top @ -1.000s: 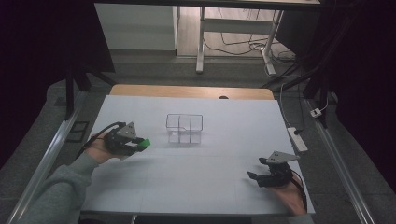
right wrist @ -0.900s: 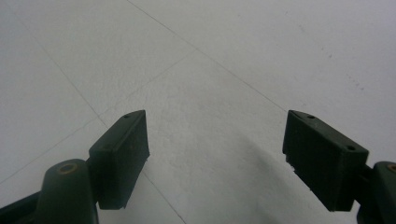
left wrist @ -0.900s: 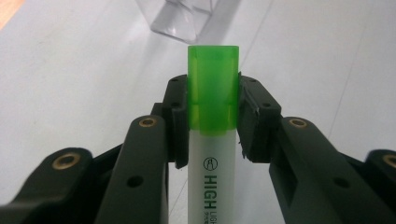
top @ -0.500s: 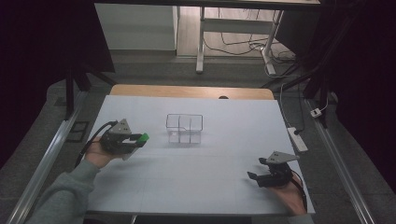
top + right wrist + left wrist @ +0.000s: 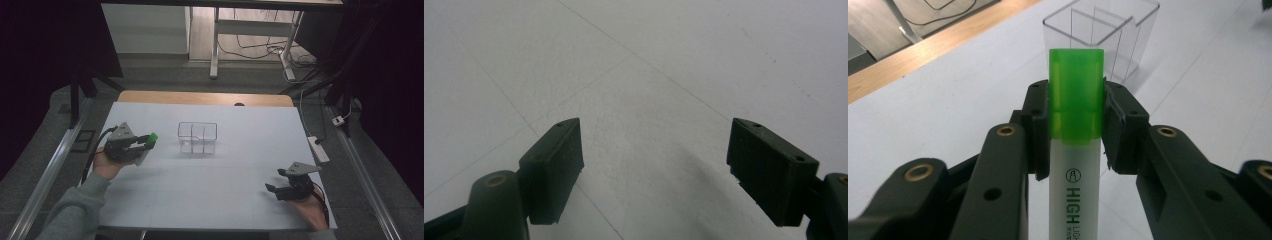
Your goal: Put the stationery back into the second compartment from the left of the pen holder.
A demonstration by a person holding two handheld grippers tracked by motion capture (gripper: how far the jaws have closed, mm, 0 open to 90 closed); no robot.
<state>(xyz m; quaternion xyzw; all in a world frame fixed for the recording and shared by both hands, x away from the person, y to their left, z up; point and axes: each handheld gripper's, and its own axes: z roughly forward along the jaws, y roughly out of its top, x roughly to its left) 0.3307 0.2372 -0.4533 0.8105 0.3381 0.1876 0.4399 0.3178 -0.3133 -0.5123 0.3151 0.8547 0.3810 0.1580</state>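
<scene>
The left gripper [image 5: 141, 144] is clamped on a highlighter pen with a white barrel and a translucent green cap [image 5: 1075, 150]; in the left gripper view its two black jaws press the cap from either side, just above the seam where cap meets barrel. The pen's long axis runs along the jaws, cap end forward, barrel back toward the hand (the barrel carries the printed word "HIGH"). In the high view the green cap [image 5: 153, 137] points toward the table's right side and a little toward its far edge, at a clear plastic square organiser divided into compartments [image 5: 198, 138]; the cap is near the organiser's left wall but apart from it. The organiser stands upright near the middle of the table, somewhat toward the far edge. Whether the pen is lifted clear of the surface I cannot tell from above, though it seems to hang just over it.

The right gripper [image 5: 274, 182] sits near the table's near right corner with its jaws wide apart and nothing between them; the right gripper view looks down on bare white surface.

The table [image 5: 250, 150] is covered in a white sheet marked with faint straight lines, with a strip of pale wood showing along the far edge; beyond it lie grey floor, white desk legs [image 5: 215, 45] and loose cables in a dim room.
</scene>
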